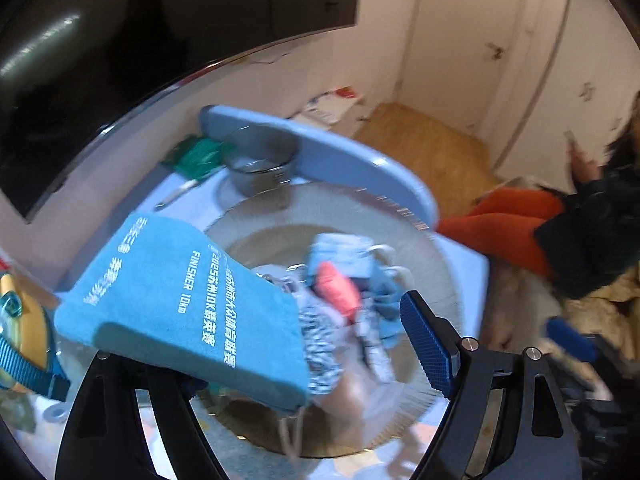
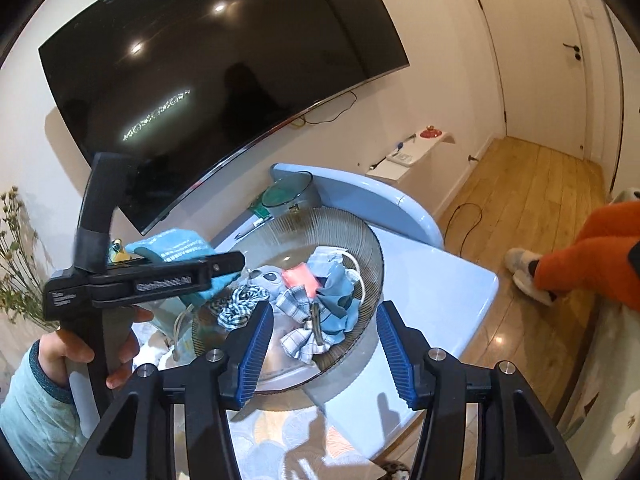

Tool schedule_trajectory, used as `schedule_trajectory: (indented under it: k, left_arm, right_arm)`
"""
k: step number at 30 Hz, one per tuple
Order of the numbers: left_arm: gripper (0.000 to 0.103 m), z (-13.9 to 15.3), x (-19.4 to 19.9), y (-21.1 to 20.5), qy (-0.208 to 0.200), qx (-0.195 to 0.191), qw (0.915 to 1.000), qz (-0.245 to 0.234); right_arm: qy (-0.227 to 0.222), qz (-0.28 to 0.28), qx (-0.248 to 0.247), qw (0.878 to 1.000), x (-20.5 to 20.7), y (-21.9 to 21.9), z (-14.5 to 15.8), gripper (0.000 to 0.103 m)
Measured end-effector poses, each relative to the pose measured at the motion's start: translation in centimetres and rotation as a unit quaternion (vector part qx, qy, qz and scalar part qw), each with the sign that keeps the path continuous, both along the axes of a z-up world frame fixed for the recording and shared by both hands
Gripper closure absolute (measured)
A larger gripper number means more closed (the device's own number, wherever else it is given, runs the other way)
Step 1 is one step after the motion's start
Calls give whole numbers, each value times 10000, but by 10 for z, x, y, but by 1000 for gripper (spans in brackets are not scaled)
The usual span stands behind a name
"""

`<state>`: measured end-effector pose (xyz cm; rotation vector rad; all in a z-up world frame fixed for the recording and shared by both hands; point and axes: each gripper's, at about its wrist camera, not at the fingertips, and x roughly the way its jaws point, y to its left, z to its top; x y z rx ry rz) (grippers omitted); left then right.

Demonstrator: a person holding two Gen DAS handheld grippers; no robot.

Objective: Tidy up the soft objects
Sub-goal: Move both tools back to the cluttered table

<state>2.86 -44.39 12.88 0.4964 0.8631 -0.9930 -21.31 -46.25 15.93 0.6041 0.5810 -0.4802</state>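
Television: a big black curved screen (image 2: pixel 208 80) hangs on the cream wall behind everything.
Surface: a pale blue table with a raised rounded back (image 2: pixel 440 280) carries the lot.
Bowl: a wide ribbed smoked-glass bowl (image 2: pixel 360 240) sits in the middle of the surface, with a small grey glass cup (image 2: pixel 292 196) just behind it.
Towel: a teal terry towel printed with white lettering (image 1: pixel 180 304) hangs over the bowl's left rim, partly outside the bowl, draped across the near finger of the left gripper (image 1: pixel 288 344).
Soft pile: inside the bowl lie a blue-and-white checked scrunchie (image 2: pixel 240 304), a grey checked cloth (image 2: pixel 300 340), a crumpled blue-grey fabric piece (image 2: pixel 336 296) and a small coral-pink pouch (image 2: pixel 298 278), all touching.
Left gripper: jaws stand wide; whether they pinch the towel I cannot tell. A hand in a pale blue sleeve (image 2: pixel 80 348) holds its handle.
Right gripper: the right gripper (image 2: pixel 324 344) is released, jaws parted over the bowl's near rim, nothing pressed between them.
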Motion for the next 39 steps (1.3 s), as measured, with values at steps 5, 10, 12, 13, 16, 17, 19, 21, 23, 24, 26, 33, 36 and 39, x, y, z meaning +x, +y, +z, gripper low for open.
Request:
schedule_trajectory:
  k: [5, 10, 12, 13, 16, 17, 19, 21, 23, 24, 26, 33, 36, 39]
  left_arm:
    - [5, 9, 14, -6, 1281, -589, 9897, -257]
    - [3, -48, 23, -22, 1290, 1173, 9845, 181]
    - [3, -43, 23, -15, 1389, 905, 9859, 225]
    - [3, -37, 24, -11, 1336, 766, 9876, 301]
    - [3, -13, 24, -2, 863, 422, 9946, 395]
    - [3, -5, 25, 1, 787, 295, 9957, 391]
    - [2, 14, 26, 17, 831, -157, 9957, 391]
    - [1, 33, 27, 41, 1018, -719, 9914, 387]
    - [1, 45, 26, 62, 1069, -1121, 9871, 410]
    - [1, 53, 26, 75, 1062, -1328, 9845, 433]
    - [1, 67, 23, 111, 1026, -1857, 9757, 543]
    - [1, 93, 10, 224, 84, -2875, 9512, 1117]
    - [1, 85, 10, 258, -95, -2732, 9523, 1359]
    - [1, 62, 20, 295, -306, -2313, 9396, 2504]
  right_arm:
    - [-44, 184, -60, 9998, 10, 6, 3, 51]
    - [-30, 266, -218, 9994, 12, 12, 6, 50]
    - [-45, 237, -244, 9994, 11, 12, 7, 50]
    - [-50, 219, -229, 9995, 10, 11, 7, 50]
    - [-71, 189, -102, 9997, 11, 7, 5, 50]
    - [-101, 211, -80, 9997, 12, 8, 5, 50]
    - [-130, 280, -96, 9995, 15, 10, 8, 50]
    - [-168, 404, -125, 9990, 22, 15, 10, 50]
    - [-235, 563, -137, 9980, 29, 20, 13, 50]
    - [-286, 683, -143, 9971, 35, 25, 15, 49]
    - [-410, 926, -173, 9947, 46, 34, 20, 48]
    - [-1743, 2006, -243, 9637, 74, 82, 43, 14]
    - [-1921, 2510, 241, 9484, 98, 102, 41, 10]
    - [-1689, 2866, -22, 9430, 116, 130, 37, 8]
